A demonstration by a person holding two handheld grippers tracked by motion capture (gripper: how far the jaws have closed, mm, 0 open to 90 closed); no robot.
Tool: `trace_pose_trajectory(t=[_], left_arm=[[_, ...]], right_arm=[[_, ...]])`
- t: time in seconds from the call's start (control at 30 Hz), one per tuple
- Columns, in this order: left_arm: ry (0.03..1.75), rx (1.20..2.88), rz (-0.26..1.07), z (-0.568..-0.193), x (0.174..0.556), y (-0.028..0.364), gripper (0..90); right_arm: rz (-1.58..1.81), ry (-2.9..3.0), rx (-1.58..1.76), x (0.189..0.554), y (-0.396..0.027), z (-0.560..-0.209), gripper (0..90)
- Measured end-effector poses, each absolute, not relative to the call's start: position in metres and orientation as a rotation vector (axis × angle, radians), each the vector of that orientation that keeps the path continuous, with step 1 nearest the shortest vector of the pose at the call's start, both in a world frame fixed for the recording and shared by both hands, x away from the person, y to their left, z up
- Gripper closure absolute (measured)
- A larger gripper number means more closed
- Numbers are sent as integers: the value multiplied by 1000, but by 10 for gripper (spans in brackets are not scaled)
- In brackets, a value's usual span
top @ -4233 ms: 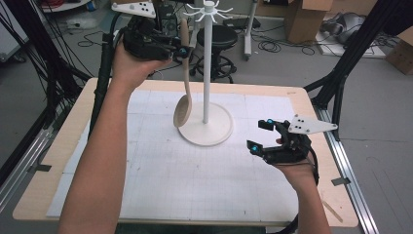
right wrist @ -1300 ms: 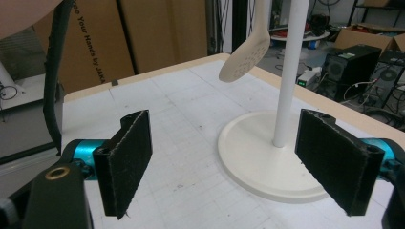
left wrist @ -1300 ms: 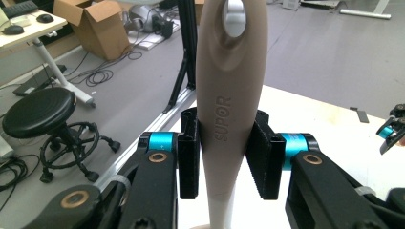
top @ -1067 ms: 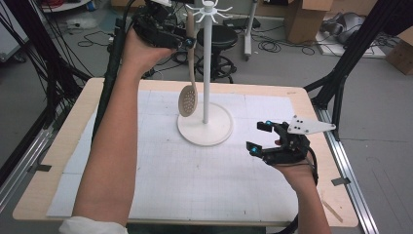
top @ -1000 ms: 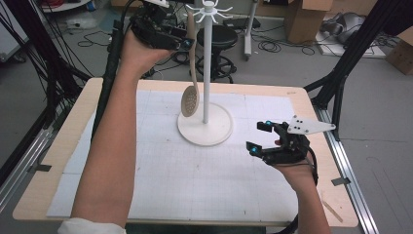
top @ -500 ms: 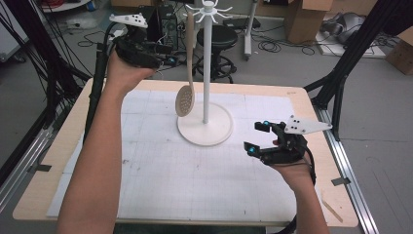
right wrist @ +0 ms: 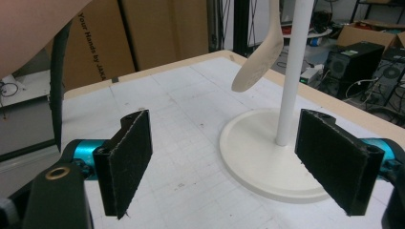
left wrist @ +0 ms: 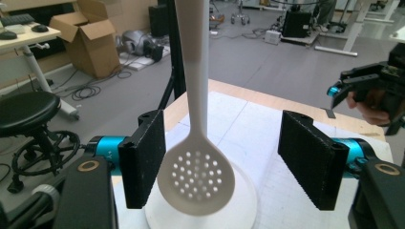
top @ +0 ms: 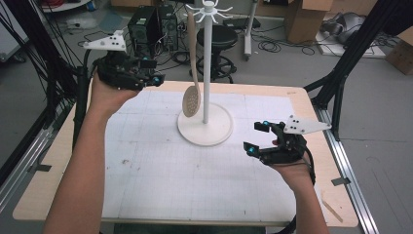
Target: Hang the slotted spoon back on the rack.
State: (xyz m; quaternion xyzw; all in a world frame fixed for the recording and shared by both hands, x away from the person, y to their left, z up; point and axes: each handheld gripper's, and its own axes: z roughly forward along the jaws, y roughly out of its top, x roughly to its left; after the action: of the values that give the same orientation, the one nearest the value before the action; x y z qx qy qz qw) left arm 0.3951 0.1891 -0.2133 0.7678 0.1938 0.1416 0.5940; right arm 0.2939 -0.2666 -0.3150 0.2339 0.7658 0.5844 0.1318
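Note:
A cream slotted spoon (top: 191, 100) hangs by its handle from a hook at the top of the white stand (top: 206, 63), bowl down, just above the round base (top: 214, 134). My left gripper (top: 153, 71) is to the left of the spoon and apart from it. Its jaws have just been opening and nothing is between them. In the left gripper view the spoon (left wrist: 197, 179) hangs free beyond the open left gripper (left wrist: 222, 162). My right gripper (top: 254, 136) stands open over the mat, right of the base, with nothing between its jaws. The right gripper view (right wrist: 224, 162) shows the spoon (right wrist: 258, 59) and the stand's pole (right wrist: 293, 71).
A white gridded mat (top: 160, 165) covers the wooden table (top: 53, 161). Black frame posts (top: 341, 63) stand at the table's corners. A stool (top: 224, 36), computer cases and cardboard boxes sit on the floor beyond the far edge.
My left gripper has let go of the spoon's handle near the hook and has moved left and down, away from the stand, with wider jaws. The spoon stays hanging. The right gripper has not moved.

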Motion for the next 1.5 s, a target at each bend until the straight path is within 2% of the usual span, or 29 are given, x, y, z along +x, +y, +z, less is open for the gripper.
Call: trace_pose_trajectory(t=[0.33, 0.9, 1.43, 1.5], left_arm=[[446, 1797, 352, -245, 366, 206, 250], [446, 1719, 323, -305, 333, 219, 201], [487, 1693, 285, -342, 311, 247, 61], [515, 1692, 293, -347, 312, 248, 16]], right_arm=[[1699, 2221, 687, 295, -265, -315, 194], [1702, 2214, 704, 299, -268, -321, 194], [1691, 2207, 757, 307, -276, -331, 193], [1691, 2189, 762, 307, -278, -330, 194]])
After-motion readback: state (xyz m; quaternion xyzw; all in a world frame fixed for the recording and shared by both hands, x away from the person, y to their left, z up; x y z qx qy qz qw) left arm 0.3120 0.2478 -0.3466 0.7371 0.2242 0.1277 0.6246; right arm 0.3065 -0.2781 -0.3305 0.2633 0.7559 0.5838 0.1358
